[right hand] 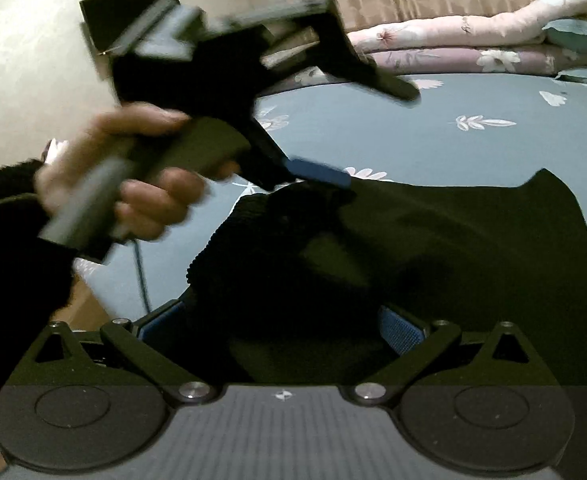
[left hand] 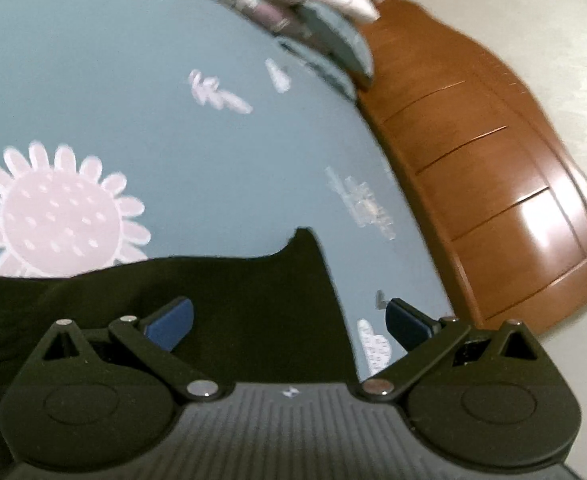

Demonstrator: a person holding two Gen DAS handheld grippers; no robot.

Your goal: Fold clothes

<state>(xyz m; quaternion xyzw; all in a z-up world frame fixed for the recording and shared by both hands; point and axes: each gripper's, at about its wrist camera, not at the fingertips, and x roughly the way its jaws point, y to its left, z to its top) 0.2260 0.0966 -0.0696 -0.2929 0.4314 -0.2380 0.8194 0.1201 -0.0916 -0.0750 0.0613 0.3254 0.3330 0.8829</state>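
A black garment (left hand: 233, 292) lies spread on a blue flowered bedsheet (left hand: 173, 140). My left gripper (left hand: 289, 320) hovers open over the garment's right edge; one blue pad is above the cloth, the other above the sheet, and nothing is held. In the right wrist view the garment (right hand: 453, 248) is bunched and ribbed at its near-left edge. My right gripper (right hand: 277, 324) stands open with that dark cloth lying between its wide-spread fingers. A person's hand (right hand: 145, 192) holds the blurred left tool, and one of its blue pads (right hand: 317, 172) sits just above the garment's far edge.
A glossy brown wooden bed board (left hand: 493, 200) runs along the sheet's right edge. Folded pink and mauve quilts (right hand: 473, 36) and a teal pillow (right hand: 581, 36) lie at the far end. A dark sleeve (right hand: 9, 248) fills the left side, and a cable (right hand: 141, 272) hangs below the hand.
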